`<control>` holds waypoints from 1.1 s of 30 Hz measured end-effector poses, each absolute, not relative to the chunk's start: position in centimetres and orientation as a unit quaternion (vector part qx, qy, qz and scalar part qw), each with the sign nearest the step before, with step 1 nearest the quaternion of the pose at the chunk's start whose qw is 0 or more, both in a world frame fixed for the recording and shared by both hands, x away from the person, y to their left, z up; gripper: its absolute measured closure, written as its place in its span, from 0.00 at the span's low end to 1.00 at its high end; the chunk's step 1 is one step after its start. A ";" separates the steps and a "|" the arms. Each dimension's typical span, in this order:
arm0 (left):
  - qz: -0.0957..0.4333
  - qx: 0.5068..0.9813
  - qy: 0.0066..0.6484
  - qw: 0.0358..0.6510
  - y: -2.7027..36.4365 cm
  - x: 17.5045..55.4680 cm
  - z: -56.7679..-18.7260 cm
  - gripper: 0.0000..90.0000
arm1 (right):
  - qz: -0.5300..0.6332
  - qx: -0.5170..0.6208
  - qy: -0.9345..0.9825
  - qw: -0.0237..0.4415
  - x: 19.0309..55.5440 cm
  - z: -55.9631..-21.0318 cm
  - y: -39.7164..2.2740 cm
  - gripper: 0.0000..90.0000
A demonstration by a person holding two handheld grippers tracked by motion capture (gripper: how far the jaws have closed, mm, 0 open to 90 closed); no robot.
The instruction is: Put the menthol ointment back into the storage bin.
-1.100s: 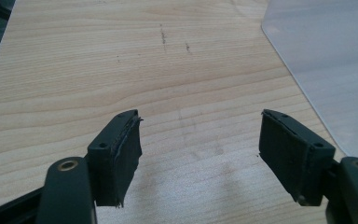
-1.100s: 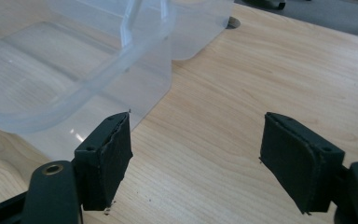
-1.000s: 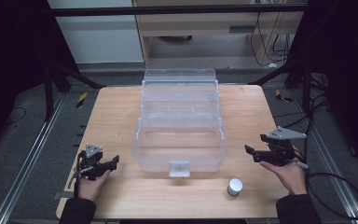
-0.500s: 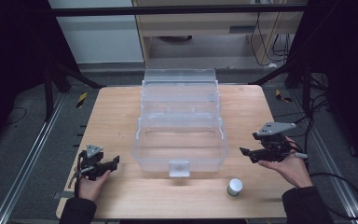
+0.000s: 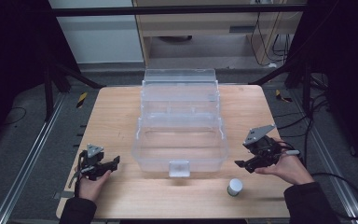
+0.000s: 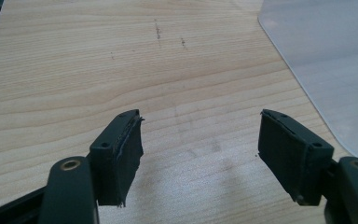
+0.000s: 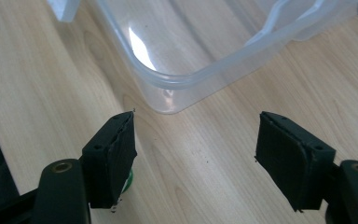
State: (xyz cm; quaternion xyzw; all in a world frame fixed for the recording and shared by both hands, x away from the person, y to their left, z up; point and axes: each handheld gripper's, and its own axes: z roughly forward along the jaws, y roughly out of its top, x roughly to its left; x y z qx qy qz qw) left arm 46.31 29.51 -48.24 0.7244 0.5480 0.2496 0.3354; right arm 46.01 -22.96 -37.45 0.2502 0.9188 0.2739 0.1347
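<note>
Two claws, both with jaws apart and empty: the left claw (image 5: 114,162) low over the table (image 5: 116,112), the right claw (image 5: 242,164) beside the clear bin's (image 5: 179,140) near corner. Just beneath the right claw stands a small white jar (image 5: 234,186).

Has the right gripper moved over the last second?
Yes. The right gripper has come toward the person and inward, closer to the small white round container and the front corner of the clear plastic box.

The table (image 5: 116,116) is pale, matt wood with visible grain; the box (image 5: 180,140) is clear, glossy plastic.
</note>
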 end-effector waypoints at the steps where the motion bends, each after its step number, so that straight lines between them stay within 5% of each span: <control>1: 0.249 0.725 0.548 0.335 29.5 46.3 -48.2 0.33 | 0.269 0.247 0.922 0.131 45.9 -37.4 -22.8 0.31; 33: 0.249 0.729 0.545 0.331 29.4 46.4 -48.3 0.34 | 0.191 0.155 0.968 0.052 43.9 -38.7 -20.5 0.35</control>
